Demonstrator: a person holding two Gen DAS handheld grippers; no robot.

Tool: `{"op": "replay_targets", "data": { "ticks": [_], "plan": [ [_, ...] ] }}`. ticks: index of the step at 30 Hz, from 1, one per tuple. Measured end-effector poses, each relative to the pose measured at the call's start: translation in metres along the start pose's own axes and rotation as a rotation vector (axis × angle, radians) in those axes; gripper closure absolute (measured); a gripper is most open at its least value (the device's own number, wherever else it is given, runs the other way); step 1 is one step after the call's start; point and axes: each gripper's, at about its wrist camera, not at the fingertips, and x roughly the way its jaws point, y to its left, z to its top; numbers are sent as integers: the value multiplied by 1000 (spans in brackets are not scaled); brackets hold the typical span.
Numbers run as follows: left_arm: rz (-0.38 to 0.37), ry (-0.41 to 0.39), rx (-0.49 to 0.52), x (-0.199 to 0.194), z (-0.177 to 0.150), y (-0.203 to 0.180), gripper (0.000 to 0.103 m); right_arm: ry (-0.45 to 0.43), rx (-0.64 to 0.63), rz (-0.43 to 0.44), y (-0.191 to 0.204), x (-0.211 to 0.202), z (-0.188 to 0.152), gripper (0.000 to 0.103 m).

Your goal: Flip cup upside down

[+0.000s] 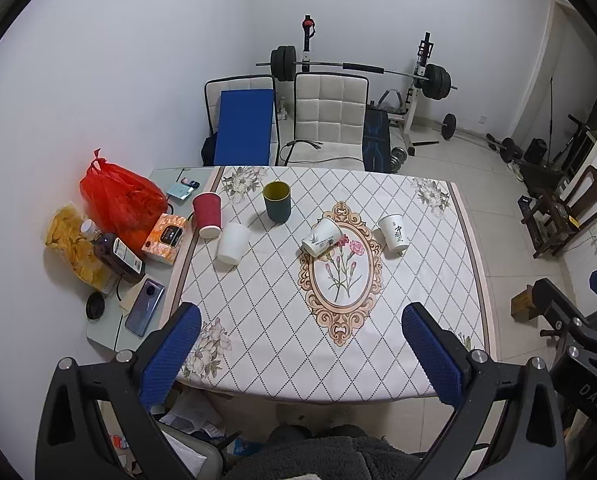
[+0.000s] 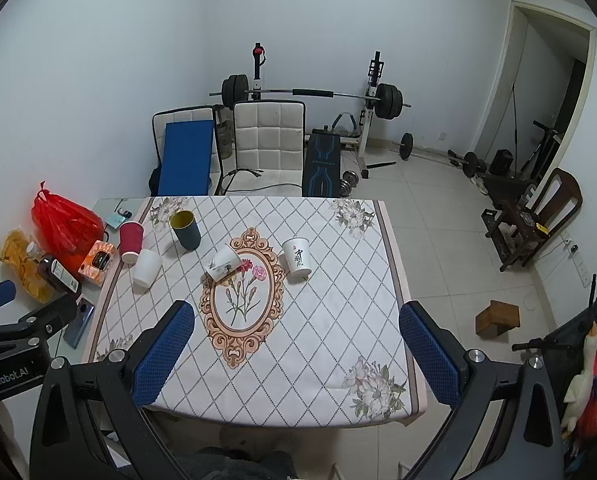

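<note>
**Both grippers up high, cups untouched**

While both grippers hang back over the near edge, the table [image 1: 438,280] with its diamond-pattern cloth fills the middle. The left gripper [image 1: 302,354] and right gripper [image 2: 296,354] each have their jaws wide apart, holding nothing. On the far left sits a dark green cup [image 1: 277,201], mouth up, then a red cup [image 1: 207,214] and a plain white cup [image 1: 233,243], both upside down. A printed cup [image 1: 394,233] stands upside down on the right, and a flowered cup [image 1: 321,237] lies tipped at the center.

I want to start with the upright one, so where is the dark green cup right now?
In both views the dark green cup stands upright, far left on the tablecloth, just right of the red cup.
</note>
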Motion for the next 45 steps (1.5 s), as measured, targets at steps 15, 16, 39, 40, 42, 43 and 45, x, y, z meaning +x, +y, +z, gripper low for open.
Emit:
{"op": "replay_targets", "data": {
  "ticks": [15, 16, 39, 40, 42, 43, 45],
  "plan": [
    [7, -3, -1, 1, 5, -1, 0, -1, 5, 5, 0, 4, 2, 0],
    [6, -2, -1, 1, 6, -1, 0, 1, 6, 7, 0, 4, 3, 0],
    [6, -3, -2, 1, 7, -1, 0, -2, 8, 12, 2, 1, 13, 0],
    [6, -3, -1, 1, 7, -1, 0, 0, 8, 13, 2, 2, 14, 0],
    [7, -5, -1, 1, 7, -1, 0, -1, 7, 11, 3, 2, 14, 0],
    [6, -5, -1, 1, 7, -1, 0, 0, 8, 12, 2, 2, 14, 0],
    [6, -7, -2, 1, 10, 1, 0, 0, 8, 15, 3, 2, 14, 0]
  ]
}}
